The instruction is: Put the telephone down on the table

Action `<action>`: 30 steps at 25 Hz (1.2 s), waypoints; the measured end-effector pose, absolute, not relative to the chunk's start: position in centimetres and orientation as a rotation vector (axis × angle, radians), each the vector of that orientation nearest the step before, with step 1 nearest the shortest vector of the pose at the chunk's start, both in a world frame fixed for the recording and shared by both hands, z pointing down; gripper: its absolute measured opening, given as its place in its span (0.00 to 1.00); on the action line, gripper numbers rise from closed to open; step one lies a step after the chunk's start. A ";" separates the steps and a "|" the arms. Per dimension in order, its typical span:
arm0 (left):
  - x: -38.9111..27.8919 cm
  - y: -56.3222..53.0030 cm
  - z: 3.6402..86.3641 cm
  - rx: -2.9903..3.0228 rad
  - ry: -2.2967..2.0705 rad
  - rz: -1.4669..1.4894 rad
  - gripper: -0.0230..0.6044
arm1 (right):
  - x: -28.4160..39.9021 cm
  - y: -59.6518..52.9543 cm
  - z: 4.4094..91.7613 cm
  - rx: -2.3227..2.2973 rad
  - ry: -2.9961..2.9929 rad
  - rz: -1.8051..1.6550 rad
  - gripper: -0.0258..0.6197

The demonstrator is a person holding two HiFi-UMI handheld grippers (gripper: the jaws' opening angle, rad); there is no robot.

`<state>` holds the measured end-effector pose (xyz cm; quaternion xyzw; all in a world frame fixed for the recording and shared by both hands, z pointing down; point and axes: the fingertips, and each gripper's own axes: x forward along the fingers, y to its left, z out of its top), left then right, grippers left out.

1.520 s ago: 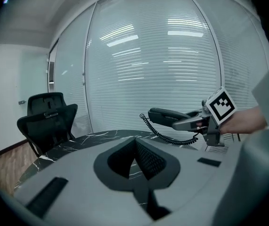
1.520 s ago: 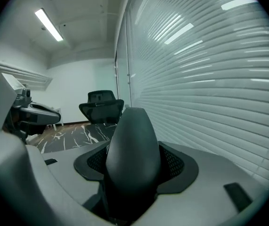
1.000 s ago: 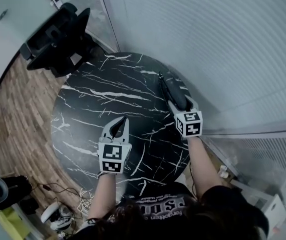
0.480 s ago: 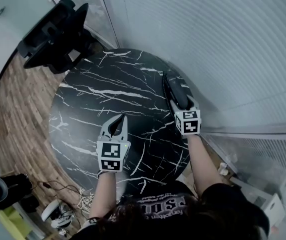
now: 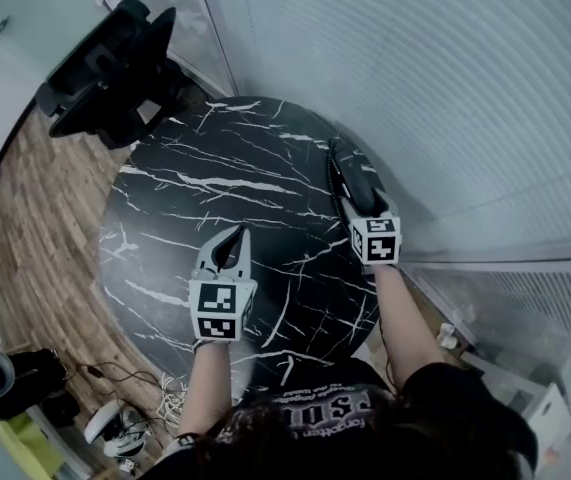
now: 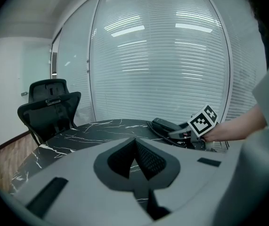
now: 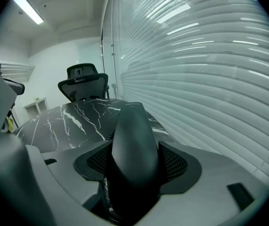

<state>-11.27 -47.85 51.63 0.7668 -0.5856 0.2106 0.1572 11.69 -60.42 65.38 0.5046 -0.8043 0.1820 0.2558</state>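
Black marble bench (image 5: 195,218) by slatted blinds (image 5: 435,88): the right gripper's (image 5: 358,206) fingers clamp the black telephone handset (image 5: 351,176) at the bench's right edge, its coiled cord (image 6: 165,135) alongside. The left gripper's (image 5: 231,243) fingers meet at their tips, holding nothing, over the bench's middle; 1 office chair (image 5: 115,68) stands beyond.

Little legible print: one shirt slogan, partly hidden.
At the bottom centre of the head view, the person's dark shirt (image 5: 317,415) bore large pale letters of which only "SO" could be read, with a smaller line beneath that began "forgotten"; the rest was cut off. The left marker cube (image 5: 215,311) and the right marker cube (image 5: 376,240) showed black-and-white coded squares, not letters.
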 end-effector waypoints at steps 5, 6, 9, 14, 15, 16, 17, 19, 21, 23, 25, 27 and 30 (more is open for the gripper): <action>-11.2 -47.4 51.0 2.205 -1.685 0.595 0.04 | 11.8 -60.2 64.1 1.391 -2.219 0.491 0.49; -11.1 -47.4 50.9 2.210 -1.684 0.593 0.04 | 11.8 -60.1 63.8 1.393 -2.223 0.482 0.49; -10.7 -47.2 50.5 2.229 -1.676 0.585 0.04 | 12.0 -59.5 62.4 1.403 -2.242 0.459 0.49; -9.7 -46.5 49.7 2.266 -1.661 0.568 0.04 | 12.2 -57.6 59.7 1.418 -2.285 0.420 0.49; -9.5 -46.3 49.5 2.272 -1.658 0.564 0.04 | 12.2 -57.2 59.1 1.424 -2.294 0.413 0.49; -9.3 -46.2 49.3 2.279 -1.656 0.559 0.04 | 12.2 -56.7 58.4 1.428 -2.305 0.407 0.49; -9.2 -46.0 49.1 2.286 -1.655 0.554 0.04 | 12.1 -56.1 57.7 1.428 -2.320 0.406 0.49; -9.0 -45.5 48.7 2.302 -1.653 0.543 0.04 | 11.9 -54.9 56.5 1.414 -2.355 0.424 0.49; -8.8 -45.0 48.1 2.318 -1.652 0.532 0.04 | 11.7 -53.6 55.0 1.414 -2.393 0.452 0.48; -8.8 -44.2 47.7 2.333 -1.651 0.523 0.04 | 11.7 -52.3 53.3 1.436 -2.425 0.452 0.44; -8.8 -43.3 47.3 2.347 -1.648 0.516 0.04 | 11.7 -51.0 51.4 1.462 -2.452 0.414 0.37; -8.9 -42.5 46.8 2.359 -1.649 0.507 0.04 | 11.6 -49.5 49.6 1.486 -2.471 0.366 0.29; -8.7 -41.3 45.7 2.384 -1.650 0.477 0.04 | 11.6 -47.2 47.9 1.509 -2.460 0.310 0.20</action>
